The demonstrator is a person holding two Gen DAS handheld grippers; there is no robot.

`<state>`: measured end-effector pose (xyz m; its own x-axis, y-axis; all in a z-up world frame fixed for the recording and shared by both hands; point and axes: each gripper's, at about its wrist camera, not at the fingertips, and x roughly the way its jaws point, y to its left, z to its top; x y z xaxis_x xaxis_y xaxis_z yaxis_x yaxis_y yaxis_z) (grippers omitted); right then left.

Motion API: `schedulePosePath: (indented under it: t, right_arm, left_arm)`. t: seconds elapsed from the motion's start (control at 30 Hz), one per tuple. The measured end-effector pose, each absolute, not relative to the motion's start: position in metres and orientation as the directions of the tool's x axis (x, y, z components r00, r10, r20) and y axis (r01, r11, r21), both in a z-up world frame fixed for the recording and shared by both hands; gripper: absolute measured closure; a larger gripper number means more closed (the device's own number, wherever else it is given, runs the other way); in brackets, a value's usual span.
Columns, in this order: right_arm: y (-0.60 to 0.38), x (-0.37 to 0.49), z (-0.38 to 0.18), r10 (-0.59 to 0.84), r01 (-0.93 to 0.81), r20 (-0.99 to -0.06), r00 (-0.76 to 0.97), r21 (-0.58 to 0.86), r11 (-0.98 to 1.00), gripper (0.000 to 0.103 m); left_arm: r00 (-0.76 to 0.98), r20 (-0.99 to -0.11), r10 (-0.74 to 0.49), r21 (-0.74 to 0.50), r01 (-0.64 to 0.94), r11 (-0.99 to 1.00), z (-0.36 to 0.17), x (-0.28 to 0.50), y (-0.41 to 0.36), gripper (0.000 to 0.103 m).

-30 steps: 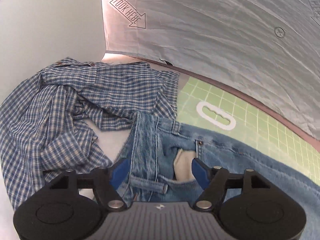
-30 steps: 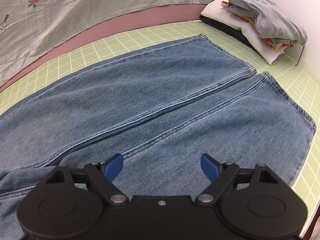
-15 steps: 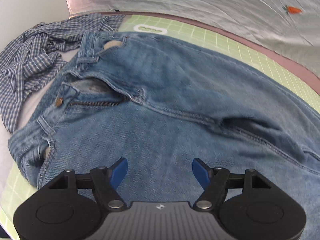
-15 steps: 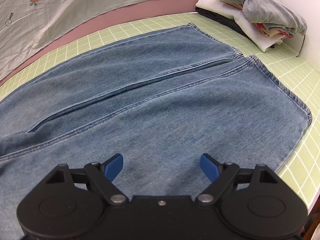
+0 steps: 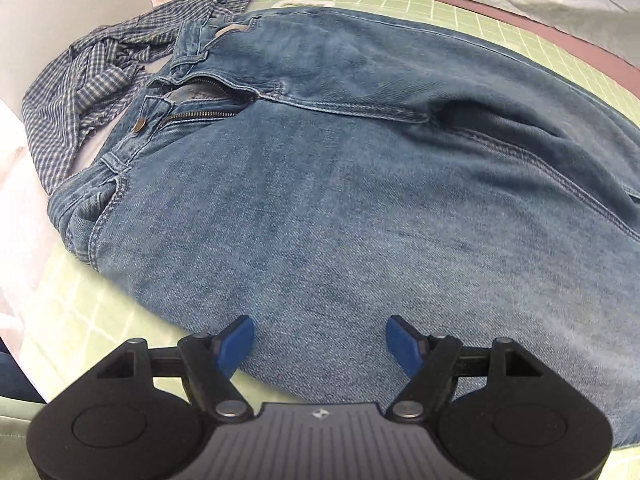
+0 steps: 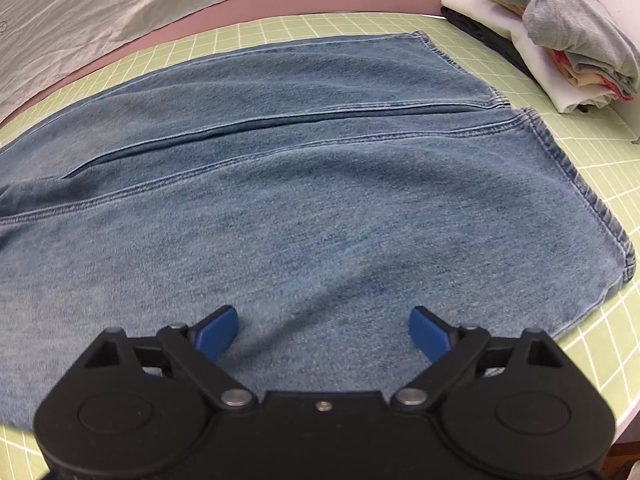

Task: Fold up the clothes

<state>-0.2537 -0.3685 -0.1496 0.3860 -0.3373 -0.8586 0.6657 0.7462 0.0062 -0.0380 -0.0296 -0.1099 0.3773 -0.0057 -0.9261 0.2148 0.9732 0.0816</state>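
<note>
Jeans (image 5: pixel 340 208) flat, both tongs open, no legible txt.

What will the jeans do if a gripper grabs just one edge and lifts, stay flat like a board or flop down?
The jeans would probably flop: they already sag and wrinkle around the open zipper. They likely feel heavy for cloth, since the denim looks thick, with chunky seams at the leg hems. They probably won't slide much on the green mat.
</note>
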Motion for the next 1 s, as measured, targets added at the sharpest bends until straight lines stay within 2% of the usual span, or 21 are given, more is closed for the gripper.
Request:
schedulePosePath:
  t: [0.43,0.57,0.83,1.0]
  right_arm:
    - [-0.370,-0.273,-0.146,-0.261,0.563,-0.878,0.401,0.012,0.826,0.004]
    - [-0.395,-0.278,-0.135,-0.313,0.589,-0.860,0.404,-0.017,0.808,0.004]
    - [-0.487,-0.277,-0.128,-0.372,0.663,-0.831,0.414,-0.004,0.749,0.004]
    - [-0.554,-0.256,-0.129,-0.402,0.672,-0.804,0.438,-0.004,0.741,0.004]
  left_arm:
    - [0.380,-0.924,-0.050,0.064,0.282,0.957,-0.099,-0.048,-0.076,0.025]
    - [0.386,-0.919,-0.081,0.047,0.310,0.950,-0.097,-0.056,-0.107,0.019]
    - [0.369,-0.926,-0.079,0.045,0.314,0.948,-0.112,-0.054,-0.170,0.018]
    - [0.383,-0.921,-0.072,0.038,0.273,0.961,-0.119,-0.040,-0.197,0.006]
